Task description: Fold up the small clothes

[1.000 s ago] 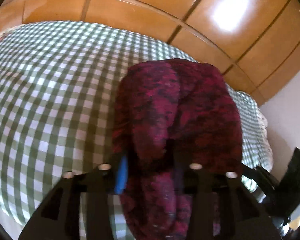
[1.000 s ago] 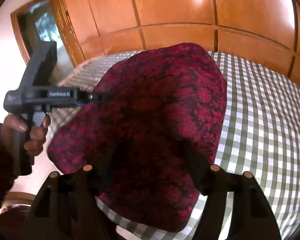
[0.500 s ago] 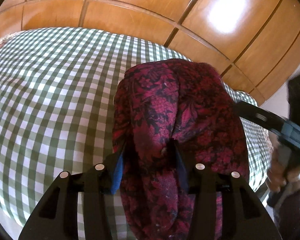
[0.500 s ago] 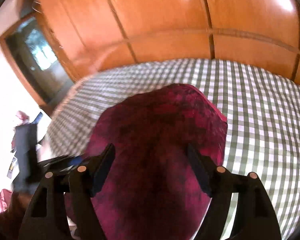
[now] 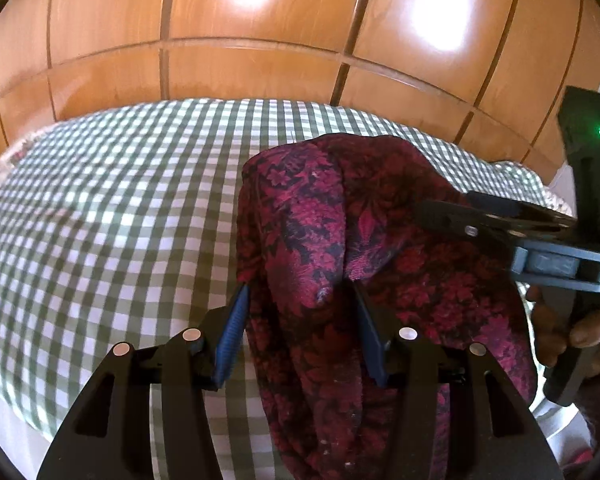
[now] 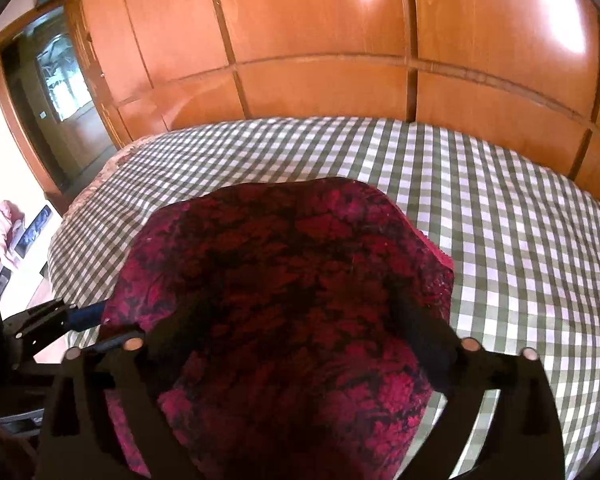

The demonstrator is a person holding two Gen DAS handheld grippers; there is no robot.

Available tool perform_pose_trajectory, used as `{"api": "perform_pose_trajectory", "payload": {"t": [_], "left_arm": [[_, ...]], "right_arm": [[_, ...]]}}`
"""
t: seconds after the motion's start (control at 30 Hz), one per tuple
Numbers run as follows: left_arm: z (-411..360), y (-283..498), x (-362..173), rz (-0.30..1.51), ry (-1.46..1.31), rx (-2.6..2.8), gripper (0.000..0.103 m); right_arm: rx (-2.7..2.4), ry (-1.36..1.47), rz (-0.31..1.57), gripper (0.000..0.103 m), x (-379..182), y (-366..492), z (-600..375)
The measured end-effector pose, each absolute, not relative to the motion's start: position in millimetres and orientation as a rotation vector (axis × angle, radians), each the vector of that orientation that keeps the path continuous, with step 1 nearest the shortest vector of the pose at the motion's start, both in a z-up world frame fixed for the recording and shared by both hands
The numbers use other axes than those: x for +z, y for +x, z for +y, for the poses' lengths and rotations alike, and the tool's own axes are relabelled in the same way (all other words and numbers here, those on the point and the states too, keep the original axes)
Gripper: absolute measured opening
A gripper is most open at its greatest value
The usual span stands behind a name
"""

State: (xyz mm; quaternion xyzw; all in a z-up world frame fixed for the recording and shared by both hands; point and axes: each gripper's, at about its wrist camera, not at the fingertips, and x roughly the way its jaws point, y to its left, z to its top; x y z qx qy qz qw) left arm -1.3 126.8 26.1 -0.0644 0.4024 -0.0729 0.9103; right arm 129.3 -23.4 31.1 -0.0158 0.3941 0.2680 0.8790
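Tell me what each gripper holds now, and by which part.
Left gripper: a bunched fold of the red floral cloth between its pads. Right gripper: jaws opening, cloth between them, not pressed.

From my left gripper [image 5: 300, 320] I see a bunched fold of the dark red floral garment [image 5: 324, 248] between its blue-padded jaws, which look pressed against the cloth on both sides. The cloth trails onto the green-and-white checked bedsheet [image 5: 112, 216]. At the right edge a hand [image 5: 580, 328] holds the right gripper [image 5: 440, 216] over the cloth, with wooden wardrobe panels [image 5: 260, 40] behind the bed.
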Motion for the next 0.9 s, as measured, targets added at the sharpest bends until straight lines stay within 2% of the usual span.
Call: {"api": "perform_pose_trajectory", "payload": {"t": [0.1, 0.2, 0.4, 0.67, 0.77, 0.9], "left_arm": [[124.4, -3.8, 28.1, 0.82, -0.115, -0.131, 0.05], [123.2, -8.7, 29.3, 0.803, -0.097, -0.103, 0.061], [125.0, -12.1, 29.5, 0.8, -0.102, -0.099, 0.065], [122.7, -13.7, 26.8, 0.8, -0.084, -0.113, 0.065], [123.3, -14.2, 24.3, 0.8, -0.095, -0.111, 0.072], [128.9, -13.2, 18.5, 0.808, -0.121, -0.148, 0.072]], "right_arm": [[0.547, 0.015, 0.826, 0.101, 34.9, 120.0, -38.1], [0.532, 0.071, 0.838, 0.101, 34.9, 113.3, -56.7], [0.551, 0.2, 0.892, 0.101, 18.7, 100.7, -93.6], [0.639, 0.366, 0.939, 0.101, -5.7, 90.7, -119.4], [0.677, 0.435, 0.969, 0.101, -17.2, 94.3, -123.9], [0.734, 0.507, 1.004, 0.101, -32.0, 97.2, -129.3]]}}
